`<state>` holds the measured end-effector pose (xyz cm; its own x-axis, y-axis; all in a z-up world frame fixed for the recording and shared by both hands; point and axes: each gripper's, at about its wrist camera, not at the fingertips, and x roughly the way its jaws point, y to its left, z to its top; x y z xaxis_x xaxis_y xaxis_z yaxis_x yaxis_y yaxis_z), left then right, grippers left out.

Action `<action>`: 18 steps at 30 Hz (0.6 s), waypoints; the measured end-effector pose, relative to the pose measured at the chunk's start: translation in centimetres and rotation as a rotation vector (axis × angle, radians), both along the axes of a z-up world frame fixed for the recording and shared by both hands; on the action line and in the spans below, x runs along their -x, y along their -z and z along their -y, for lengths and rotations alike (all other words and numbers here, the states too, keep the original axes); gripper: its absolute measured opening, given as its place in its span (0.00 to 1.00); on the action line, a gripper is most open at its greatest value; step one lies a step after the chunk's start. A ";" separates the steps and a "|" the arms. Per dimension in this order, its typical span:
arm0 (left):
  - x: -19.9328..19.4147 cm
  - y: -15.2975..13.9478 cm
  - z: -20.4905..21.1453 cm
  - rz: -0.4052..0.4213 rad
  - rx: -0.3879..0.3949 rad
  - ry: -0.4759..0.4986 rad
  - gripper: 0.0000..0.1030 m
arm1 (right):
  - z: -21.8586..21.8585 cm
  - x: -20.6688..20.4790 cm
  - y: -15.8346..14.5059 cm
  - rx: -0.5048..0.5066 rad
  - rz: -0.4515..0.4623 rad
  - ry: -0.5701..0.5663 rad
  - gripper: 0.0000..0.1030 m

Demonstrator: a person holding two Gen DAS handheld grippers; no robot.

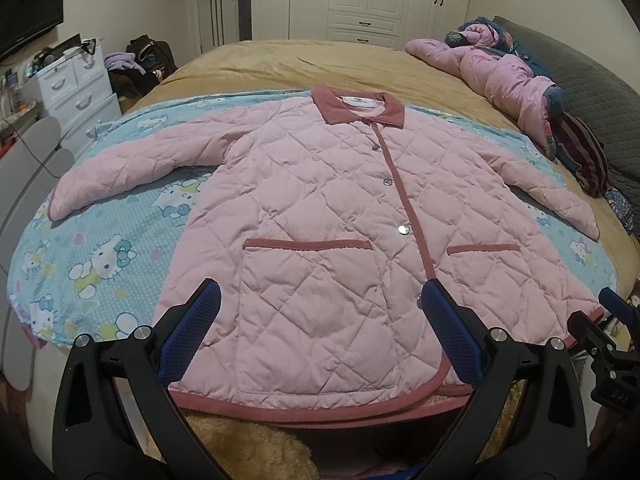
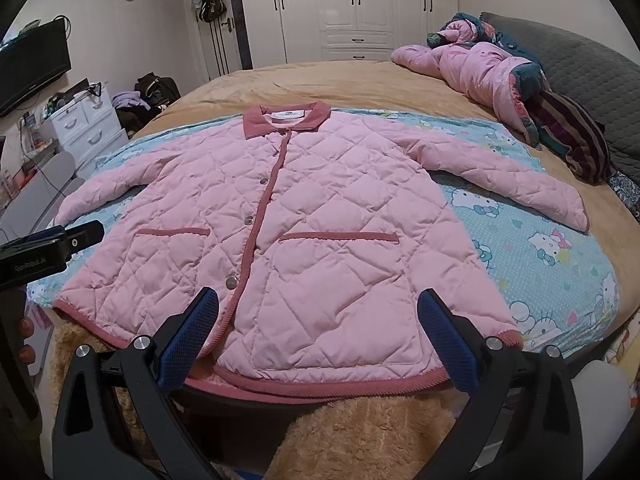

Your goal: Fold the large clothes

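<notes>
Looking along the left claw [image 1: 320, 312], both fingers stand wide apart, released, poised over the hem of the pink quilted jacket [image 1: 320, 216], which lies buttoned and flat on the cartoon-print sheet [image 1: 104, 256] on the bed [image 1: 304, 64]. Risk: the puffy quilting may slip from a shallow pinch, or the sheet may be gathered along with it.

From the right wrist, the right claw [image 2: 320, 312] is likewise released above the hem. Risk: uneven lifts by the two claws would skew the fold; the splayed right sleeve [image 2: 512, 176] may drag.
</notes>
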<state>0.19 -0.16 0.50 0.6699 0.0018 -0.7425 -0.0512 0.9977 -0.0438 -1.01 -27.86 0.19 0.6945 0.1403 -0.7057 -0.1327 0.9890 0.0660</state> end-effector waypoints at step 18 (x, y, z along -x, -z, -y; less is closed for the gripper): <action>-0.1 0.0 0.0 -0.003 0.000 0.002 0.91 | -0.3 -0.3 0.2 -0.003 -0.006 -0.004 0.96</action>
<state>0.27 -0.19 0.51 0.6680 0.0003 -0.7442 -0.0492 0.9978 -0.0438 -0.69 -27.56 -0.05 0.6895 0.1453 -0.7096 -0.1366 0.9882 0.0697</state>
